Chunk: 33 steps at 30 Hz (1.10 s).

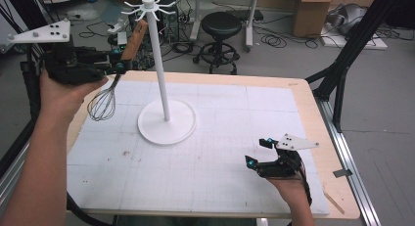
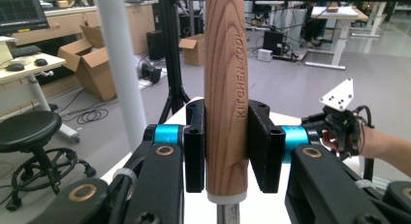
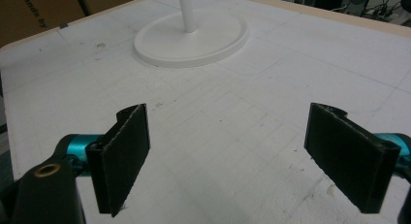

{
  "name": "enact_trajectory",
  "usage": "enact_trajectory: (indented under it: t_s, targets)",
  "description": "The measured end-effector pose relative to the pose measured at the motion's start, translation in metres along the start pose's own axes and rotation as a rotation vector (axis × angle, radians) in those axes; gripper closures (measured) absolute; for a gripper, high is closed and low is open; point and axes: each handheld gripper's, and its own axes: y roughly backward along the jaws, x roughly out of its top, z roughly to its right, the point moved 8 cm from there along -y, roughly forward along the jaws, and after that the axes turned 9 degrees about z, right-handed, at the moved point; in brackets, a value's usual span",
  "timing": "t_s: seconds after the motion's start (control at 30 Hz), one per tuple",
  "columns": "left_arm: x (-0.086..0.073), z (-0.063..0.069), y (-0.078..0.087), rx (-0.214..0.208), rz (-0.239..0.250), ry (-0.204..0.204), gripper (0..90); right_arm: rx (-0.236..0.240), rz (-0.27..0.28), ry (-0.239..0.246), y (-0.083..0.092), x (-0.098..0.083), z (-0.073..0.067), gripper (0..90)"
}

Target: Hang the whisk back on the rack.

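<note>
With my left tongs [image 1: 119, 65] clamped on the whisk [image 1: 113, 89] by its wooden handle, wires hanging down, I hold it at the far left beside the white hook stand [image 1: 165, 113], presumably for hanging; my right tongs [image 1: 258, 151] rest wide, empty, near right on the table [image 1: 220, 187].

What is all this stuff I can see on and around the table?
Whisk: one, wooden handle, wire head, held above the table's left edge.
Stand: one, white, round base and pole with hooks on top, mid table.
Table: one, white gridded mat, wooden rim.
Stool: one, black, on the floor behind.
Cardboard boxes: brown, far right floor.
Left gripper: black, shut on the whisk handle.
Right gripper: black, open, low over the mat.
</note>
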Motion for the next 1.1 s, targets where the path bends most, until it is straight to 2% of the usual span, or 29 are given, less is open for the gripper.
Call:
enact_trajectory:
  t_s: [0.17,0.43,0.6,1.1]
  targets:
    - [0.003,-0.007,0.003,0.02,0.016,0.008,70.9,-0.004,0.005,0.0,0.001,0.0,0.001,15.6]
    - [0.0,-0.016,0.003,0.048,-0.001,0.015,70.9,-0.006,0.003,-0.002,0.002,0.0,0.002,15.6]
    - [-0.001,-0.02,0.001,0.053,0.003,0.025,70.9,-0.007,0.005,-0.001,0.003,-0.001,0.003,15.6]
    - [-0.012,-0.028,-0.014,0.055,-0.039,0.045,70.9,-0.016,0.007,-0.011,0.006,-0.002,0.006,15.6]
